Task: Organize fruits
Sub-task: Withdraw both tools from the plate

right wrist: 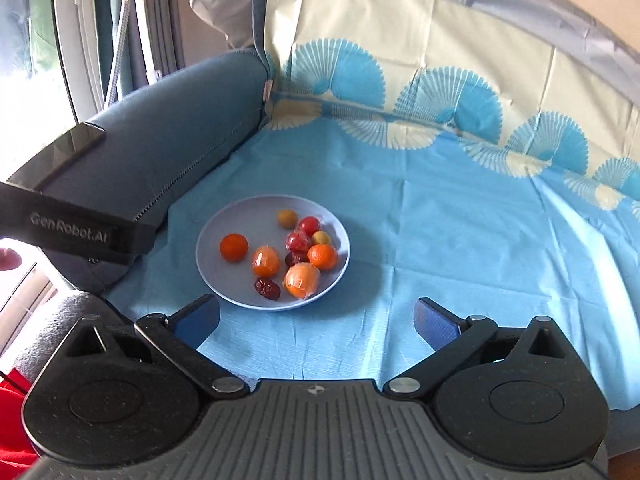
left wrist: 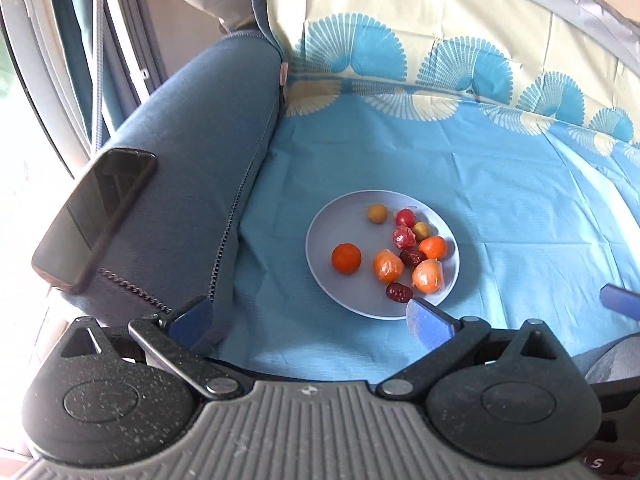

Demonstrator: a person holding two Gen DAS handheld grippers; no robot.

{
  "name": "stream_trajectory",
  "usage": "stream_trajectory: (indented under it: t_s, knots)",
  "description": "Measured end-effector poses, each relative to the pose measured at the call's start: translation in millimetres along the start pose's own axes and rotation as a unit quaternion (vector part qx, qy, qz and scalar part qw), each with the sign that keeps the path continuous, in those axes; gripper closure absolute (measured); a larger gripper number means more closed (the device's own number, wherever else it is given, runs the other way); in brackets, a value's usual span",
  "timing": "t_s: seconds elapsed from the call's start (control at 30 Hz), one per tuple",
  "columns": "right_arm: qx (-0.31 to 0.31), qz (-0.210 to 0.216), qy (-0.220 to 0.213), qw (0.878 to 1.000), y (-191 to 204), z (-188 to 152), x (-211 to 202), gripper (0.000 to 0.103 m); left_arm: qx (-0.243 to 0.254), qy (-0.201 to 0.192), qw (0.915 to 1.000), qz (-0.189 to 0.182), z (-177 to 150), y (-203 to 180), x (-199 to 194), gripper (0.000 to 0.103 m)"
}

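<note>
A pale blue plate (left wrist: 324, 236) (right wrist: 216, 236) sits on the blue cloth and holds several small fruits: an orange (left wrist: 346, 258) (right wrist: 234, 247), wrapped oranges (left wrist: 388, 266) (right wrist: 302, 279), red dates (left wrist: 399, 292) (right wrist: 267, 288), red tomatoes (left wrist: 405, 217) (right wrist: 310, 224) and olive-coloured fruits (left wrist: 377, 213) (right wrist: 287, 218). My left gripper (left wrist: 310, 320) is open and empty, its right fingertip at the plate's near rim. My right gripper (right wrist: 318, 316) is open and empty, just in front of the plate. The left gripper's body (right wrist: 72, 228) shows at the left of the right wrist view.
A blue-grey sofa armrest (left wrist: 192, 160) (right wrist: 160, 132) rises left of the plate, with a dark phone (left wrist: 96, 212) on it. The blue patterned cloth (left wrist: 500, 208) (right wrist: 460, 240) covers the seat and runs up the backrest. A window is at the far left.
</note>
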State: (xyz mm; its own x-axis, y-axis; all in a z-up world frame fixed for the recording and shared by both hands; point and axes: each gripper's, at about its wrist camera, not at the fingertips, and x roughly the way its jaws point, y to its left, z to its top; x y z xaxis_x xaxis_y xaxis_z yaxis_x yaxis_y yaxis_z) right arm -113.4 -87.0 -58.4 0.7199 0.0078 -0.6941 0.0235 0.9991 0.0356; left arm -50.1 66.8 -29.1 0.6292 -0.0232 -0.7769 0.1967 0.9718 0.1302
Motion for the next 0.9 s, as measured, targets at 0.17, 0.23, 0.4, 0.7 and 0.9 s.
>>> stream_trajectory:
  t_s: [0.17,0.23,0.4,0.7,0.9]
  knots:
    - [-0.004,-0.001,-0.010,1.000,-0.9,-3.3,-18.9,0.001,-0.002,-0.007,1.0000,-0.001,-3.0,-0.6,-13.0,0.000]
    - [-0.006,-0.005,-0.014,1.000,-1.5,-3.0,-23.3,0.001,-0.001,-0.007,1.0000,-0.001,-3.8,-1.4,-15.6,0.000]
    - [0.001,-0.004,-0.017,1.000,-4.0,-1.9,-27.7,0.001,0.008,-0.007,0.9999,-0.004,-2.5,-5.2,-15.0,0.000]
    - [0.005,-0.006,-0.015,1.000,-3.8,-0.4,-23.9,0.001,0.015,-0.001,0.9999,0.005,-4.2,-7.9,-10.2,0.000]
    - [0.007,-0.005,-0.009,1.000,-4.8,-0.7,-18.8,0.001,0.015,0.000,0.9999,0.007,-5.5,-6.0,-9.0,0.000]
